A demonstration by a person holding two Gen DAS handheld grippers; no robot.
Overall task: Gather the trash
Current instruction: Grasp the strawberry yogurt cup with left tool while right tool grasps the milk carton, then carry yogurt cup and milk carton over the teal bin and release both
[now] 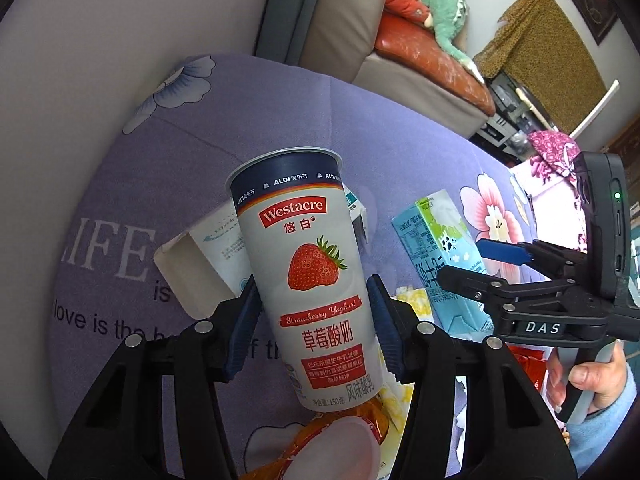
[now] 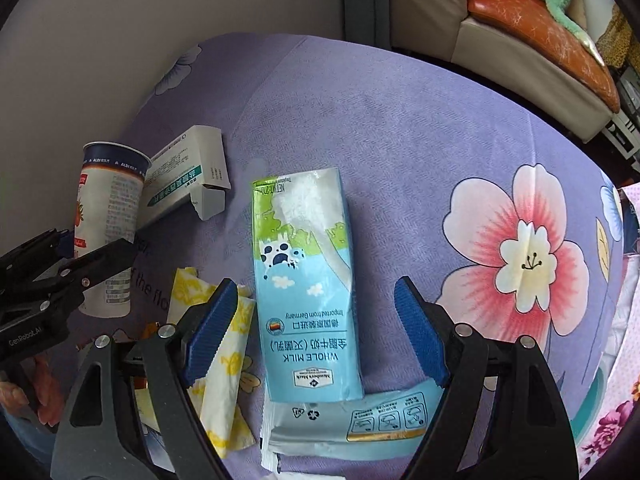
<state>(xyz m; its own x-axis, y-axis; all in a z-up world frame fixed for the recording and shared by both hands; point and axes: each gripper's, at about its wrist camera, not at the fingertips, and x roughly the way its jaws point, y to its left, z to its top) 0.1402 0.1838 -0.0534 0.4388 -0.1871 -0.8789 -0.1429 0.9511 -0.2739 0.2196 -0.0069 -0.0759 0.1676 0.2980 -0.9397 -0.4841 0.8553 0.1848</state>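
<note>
Blue pads (image 1: 244, 320) of the left gripper (image 1: 316, 320) pinching a strawberry yoghurt cup (image 1: 316, 280) at mid-body, cup tilted slightly, its base clear of the purple cloth (image 1: 400, 140). Jaws of the right gripper (image 2: 316, 332) spread wide, straddling a flattened whole-milk carton (image 2: 304, 280) without touching it; carton lying flat on the cloth, print upside down.

Both grippers pointing steeply down at the bed. Right gripper (image 1: 508, 276) seen from the left wrist view with a hand (image 1: 588, 380) and a pale blue sleeve wrapped round its handle.

Behind the cup, an opened white cardboard box (image 1: 200, 264), half hidden; in the right wrist view the same box (image 2: 188, 176) lying just beside the cup (image 2: 108, 232). Under the cup, an orange wrapper (image 1: 344, 440) with a pale round shape, cut off by the frame's lower edge and hard to make out. Yellow-patterned tissue (image 2: 224, 360) crumpled beside the carton, partly behind the right gripper's pad. Light-blue packet (image 2: 360, 420) at the carton's near end, tucked slightly under it.

Cloth printed with large flowers and lettering, spread over a bed against a pale wall. Beyond, a beige sofa (image 1: 400, 60) with an orange cushion and a green plush toy (image 1: 444, 8).
</note>
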